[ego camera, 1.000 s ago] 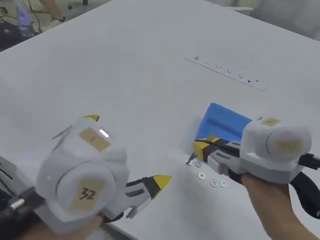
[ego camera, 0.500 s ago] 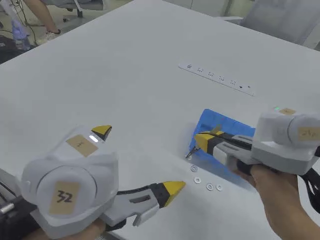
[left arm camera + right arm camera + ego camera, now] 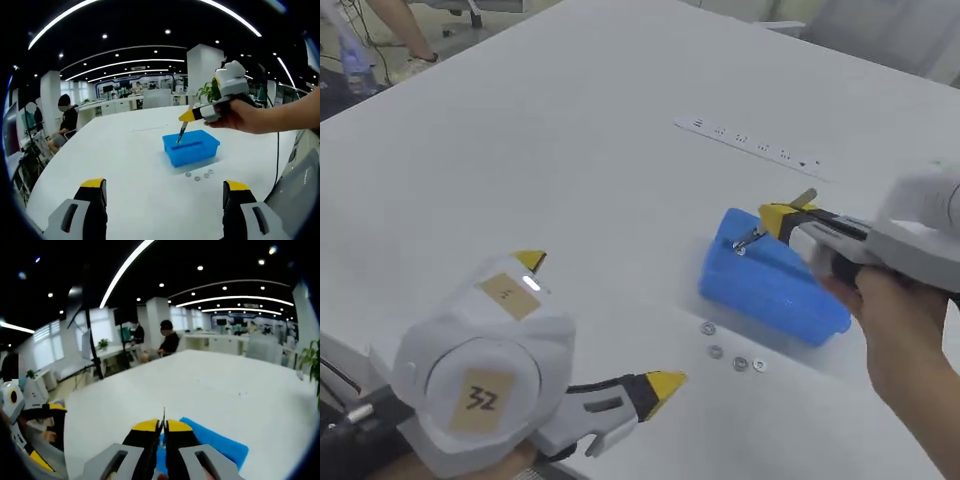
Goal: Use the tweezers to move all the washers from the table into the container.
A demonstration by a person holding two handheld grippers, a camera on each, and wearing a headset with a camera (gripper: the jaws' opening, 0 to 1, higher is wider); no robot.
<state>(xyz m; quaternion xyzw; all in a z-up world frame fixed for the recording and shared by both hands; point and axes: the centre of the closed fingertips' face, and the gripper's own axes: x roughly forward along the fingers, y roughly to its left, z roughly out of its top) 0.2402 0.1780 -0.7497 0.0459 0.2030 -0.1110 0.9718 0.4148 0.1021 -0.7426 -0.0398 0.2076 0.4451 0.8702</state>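
Over the blue container (image 3: 775, 290), at about 3 o'clock in the head view, the right gripper (image 3: 788, 220) has its yellow-tipped jaws pressed together on the tweezers (image 3: 748, 240). The tweezer points slant down toward the container's far end. Whether they carry anything is too small to tell. From the left gripper view, the tweezers (image 3: 181, 134) angle down into the container (image 3: 192, 147) from 1 o'clock. The right gripper view shows its jaws closed, with the thin tweezers (image 3: 163, 415) projecting between them above the container (image 3: 220, 445). Four washers (image 3: 732, 352) lie in a short row on the table (image 3: 570, 150), just beside the container at its 7 o'clock. The left gripper (image 3: 598, 322) sits at 7 o'clock in the head view, jaws spread wide and holding nothing, well apart from the container. A power strip (image 3: 750, 147) lies beyond the container at 12 o'clock.
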